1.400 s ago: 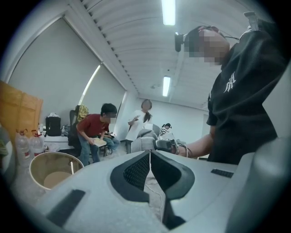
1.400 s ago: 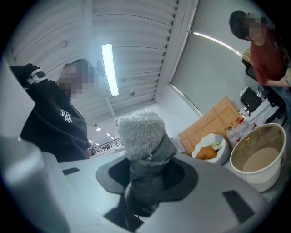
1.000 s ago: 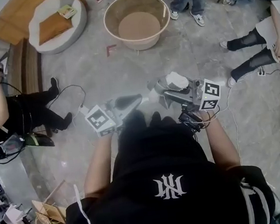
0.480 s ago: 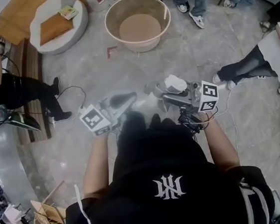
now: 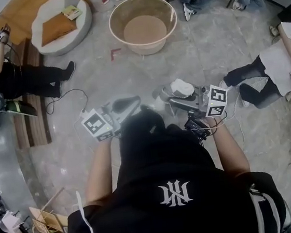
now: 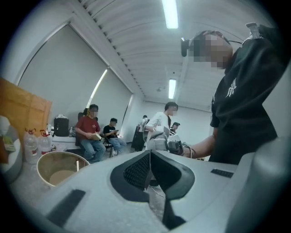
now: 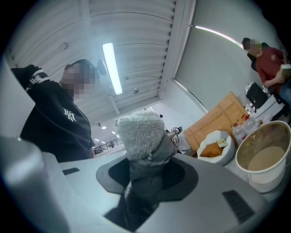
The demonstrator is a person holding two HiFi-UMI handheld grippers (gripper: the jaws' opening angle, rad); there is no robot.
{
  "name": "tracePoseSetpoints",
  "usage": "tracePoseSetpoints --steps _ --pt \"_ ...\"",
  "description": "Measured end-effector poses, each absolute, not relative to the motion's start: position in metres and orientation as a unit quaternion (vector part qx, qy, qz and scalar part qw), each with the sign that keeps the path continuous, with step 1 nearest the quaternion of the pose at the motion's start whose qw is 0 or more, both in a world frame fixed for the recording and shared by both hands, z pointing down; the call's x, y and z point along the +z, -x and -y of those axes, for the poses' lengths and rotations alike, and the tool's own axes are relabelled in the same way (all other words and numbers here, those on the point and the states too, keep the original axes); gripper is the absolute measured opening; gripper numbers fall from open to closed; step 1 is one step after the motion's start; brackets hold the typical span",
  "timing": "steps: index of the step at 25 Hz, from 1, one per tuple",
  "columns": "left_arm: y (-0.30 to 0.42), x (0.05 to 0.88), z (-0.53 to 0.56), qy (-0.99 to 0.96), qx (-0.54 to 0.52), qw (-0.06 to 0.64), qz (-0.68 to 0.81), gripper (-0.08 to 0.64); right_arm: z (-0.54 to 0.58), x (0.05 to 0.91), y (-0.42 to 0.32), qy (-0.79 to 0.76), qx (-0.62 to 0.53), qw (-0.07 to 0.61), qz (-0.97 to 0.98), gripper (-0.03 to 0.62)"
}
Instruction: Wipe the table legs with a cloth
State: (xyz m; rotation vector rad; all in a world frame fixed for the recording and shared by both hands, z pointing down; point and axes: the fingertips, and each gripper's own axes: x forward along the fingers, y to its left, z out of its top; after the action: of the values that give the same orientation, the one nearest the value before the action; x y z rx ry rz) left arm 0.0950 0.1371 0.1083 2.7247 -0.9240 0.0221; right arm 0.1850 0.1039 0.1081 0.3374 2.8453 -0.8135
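Wondering what's going sideways first here? No bench leg is showing in any view, so I'm guessing a walk over is coming up before any wiping. — poster1

I'm betting on the cloth (image 7: 141, 132). It's sitting in the right gripper (image 7: 148, 177), which is clamping down on its lower part, while the fluffy end is sticking up past the jaws. If that pinch is shallow, I'm expecting a drag along a leg to be pulling it loose. — poster2

And the left gripper (image 6: 149, 169)? Is it helping at all? — poster1

Nope, it's idling. Its jaws are pressing together with nothing between them, and it's hanging over the floor (image 5: 94, 77) near the right one, both out in front of the person. — poster2

Anything else bugging you? — poster1

Yeah, cables (image 5: 199, 125) are dangling at the right wrist, and the basin (image 5: 142, 22) is sitting on the floor ahead, with people sitting around the edges. I'm picturing a snag or a kicked basin while bending down. — poster2
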Motion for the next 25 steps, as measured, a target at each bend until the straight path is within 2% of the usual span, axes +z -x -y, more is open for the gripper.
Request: tracePoseSetpoints --steps 6,10,16,25 --pt "-0.122 0.118 -0.137 -0.947 -0.011 0.144 0.286 0.006 -0.102 0.100 -0.181 -0.120 -0.285 0.130 -0.942 0.129" --pt "-0.132 0.118 -0.119 -0.951 0.001 0.138 0.278 0.006 -0.107 0.095 -0.179 -0.143 -0.279 0.128 -0.941 0.129" --pt "-0.114 0.109 -0.105 -0.953 0.002 0.115 0.281 0.006 -0.095 0.114 -0.184 -0.099 -0.296 0.141 -0.940 0.129" --pt "-0.096 0.085 -0.138 -0.950 -0.001 0.133 0.282 0.007 -0.109 0.086 -0.184 -0.063 -0.302 0.159 -0.938 0.129"
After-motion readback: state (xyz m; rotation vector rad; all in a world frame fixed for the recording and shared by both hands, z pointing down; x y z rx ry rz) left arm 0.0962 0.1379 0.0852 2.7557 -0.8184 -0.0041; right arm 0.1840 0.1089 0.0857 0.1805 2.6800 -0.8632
